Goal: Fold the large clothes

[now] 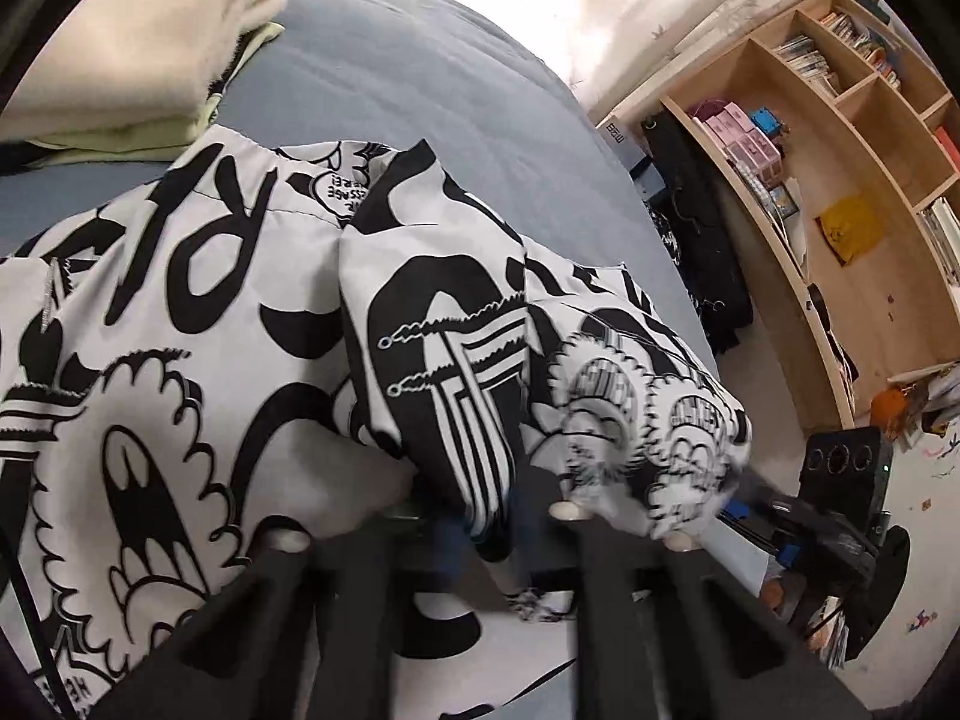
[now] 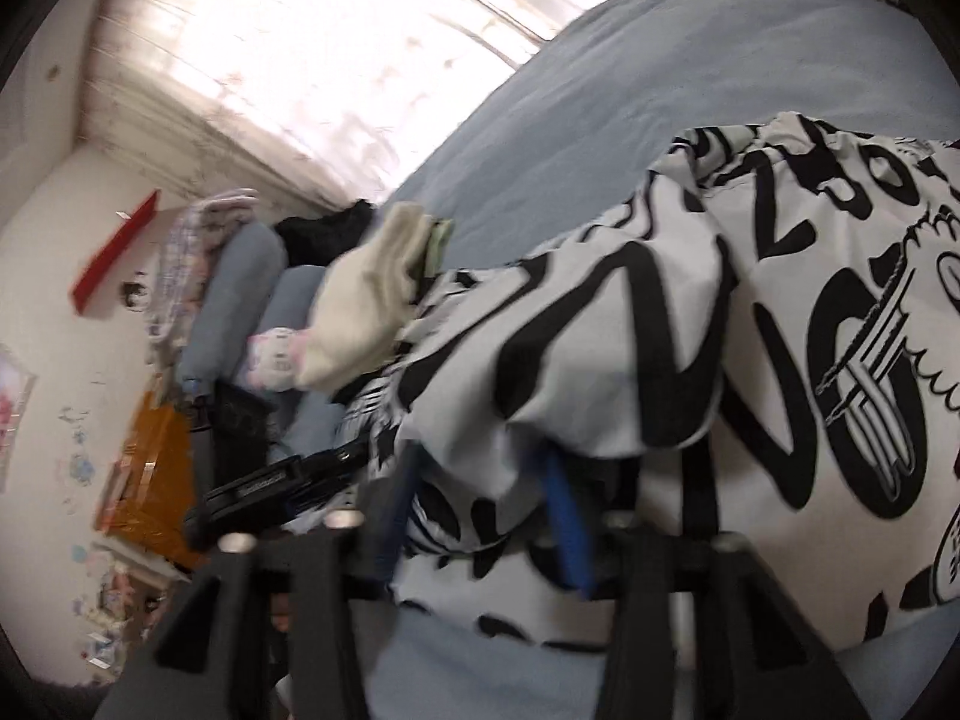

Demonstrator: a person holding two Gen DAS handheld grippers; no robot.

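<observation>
Both hand-held grippers, left [image 1: 480,516] and right [image 2: 480,516], pinch near edge of printed garment [image 1: 198,312]; bulk lies ahead on bed [image 1: 420,96].

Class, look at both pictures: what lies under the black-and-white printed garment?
The printed garment lies on a blue bed cover, which shows all around it. Whatever is directly beneath its folds is covered and cannot be seen.

Garment [image 1: 240,276], ahead of the left tongs: upside-down speech-bubble print [image 1: 343,187] reads "MESSAGE HERE!"; other lettering illegible.
</observation>
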